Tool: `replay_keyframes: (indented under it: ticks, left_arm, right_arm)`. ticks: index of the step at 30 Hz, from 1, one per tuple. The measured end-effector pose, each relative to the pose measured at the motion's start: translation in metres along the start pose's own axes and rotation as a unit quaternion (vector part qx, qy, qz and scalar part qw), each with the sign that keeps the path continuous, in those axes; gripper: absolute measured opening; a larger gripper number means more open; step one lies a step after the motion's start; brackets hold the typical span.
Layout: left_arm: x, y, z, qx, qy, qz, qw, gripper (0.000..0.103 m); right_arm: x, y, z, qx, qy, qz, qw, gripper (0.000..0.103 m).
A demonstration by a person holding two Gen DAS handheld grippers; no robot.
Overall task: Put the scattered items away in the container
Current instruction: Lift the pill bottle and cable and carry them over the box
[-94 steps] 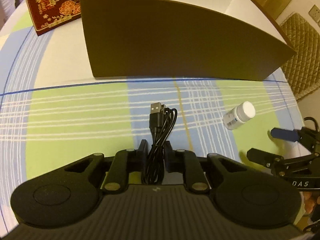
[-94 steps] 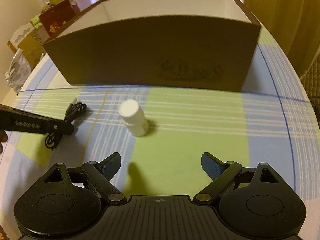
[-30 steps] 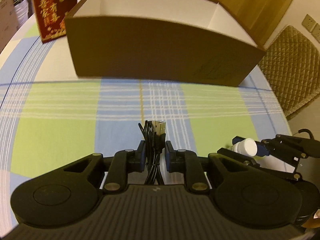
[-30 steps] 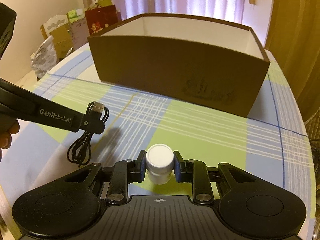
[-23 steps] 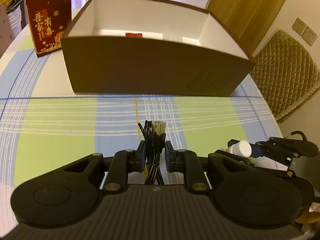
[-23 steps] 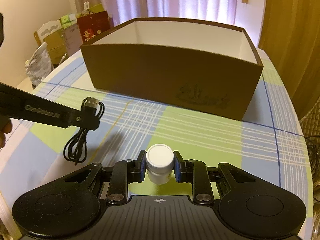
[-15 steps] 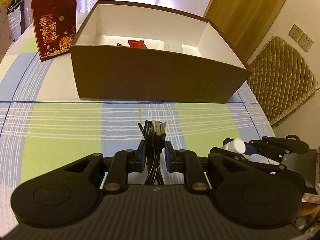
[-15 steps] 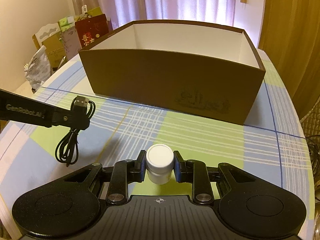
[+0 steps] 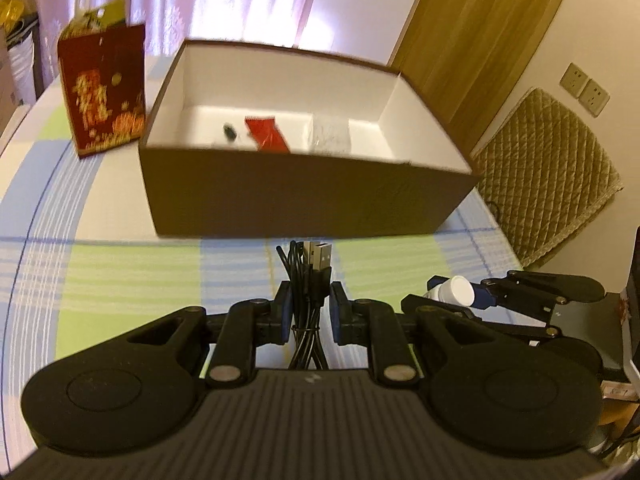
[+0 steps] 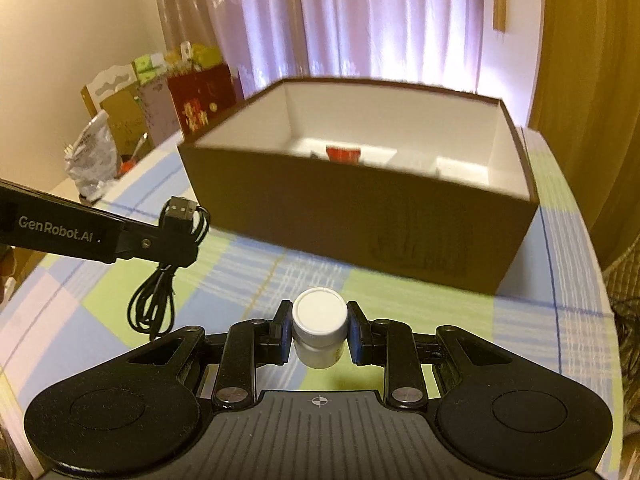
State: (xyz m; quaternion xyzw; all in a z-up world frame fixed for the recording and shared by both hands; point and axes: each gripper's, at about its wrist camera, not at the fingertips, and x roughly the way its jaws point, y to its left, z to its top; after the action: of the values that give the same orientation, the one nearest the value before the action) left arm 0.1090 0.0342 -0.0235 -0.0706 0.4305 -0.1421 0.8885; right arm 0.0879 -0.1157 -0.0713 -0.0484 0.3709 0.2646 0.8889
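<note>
My left gripper (image 9: 307, 307) is shut on a coiled black USB cable (image 9: 308, 276), lifted off the table with the plug pointing forward. In the right wrist view the same cable (image 10: 160, 292) hangs from the left gripper (image 10: 176, 236). My right gripper (image 10: 319, 328) is shut on a small white bottle (image 10: 319, 326), cap toward the camera; the bottle (image 9: 454, 290) also shows at the right of the left wrist view. Ahead of both stands the open brown box (image 9: 304, 196) with white inner walls (image 10: 360, 208). A red packet (image 9: 266, 130), a small dark item (image 9: 229, 130) and a pale wrapped item (image 9: 330, 136) lie inside.
A checked green and blue cloth (image 9: 120, 272) covers the table. A red gift bag (image 9: 102, 88) stands left of the box. A quilted chair (image 9: 548, 168) sits beyond the table's right edge. Bags and boxes (image 10: 120, 120) are piled at the far left.
Both grippers have risen with their loads still held, so the box interior and the items in it have come into view. The box looks closer.
</note>
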Motion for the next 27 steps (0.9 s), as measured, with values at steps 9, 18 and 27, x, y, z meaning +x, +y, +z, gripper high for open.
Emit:
replay_keyframes:
  ticks: [9,18,27]
  left_arm:
    - [-0.013,-0.007,0.044,0.023,-0.053,-0.009,0.9983,0.015]
    - [-0.003,-0.005,0.099,0.041,-0.09,-0.005,0.9951,0.015]
    - [0.035,0.024,0.147,0.05,-0.082,0.022,0.9952,0.015]
  right_arm:
    - [-0.012,-0.002,0.047,-0.015,-0.06,-0.003,0.998,0.03]
    - [-0.002,-0.021,0.096,-0.02,-0.105,-0.034,0.994,0.03]
    - [0.037,-0.057,0.122,-0.015,-0.089,-0.071,0.993,0.03]
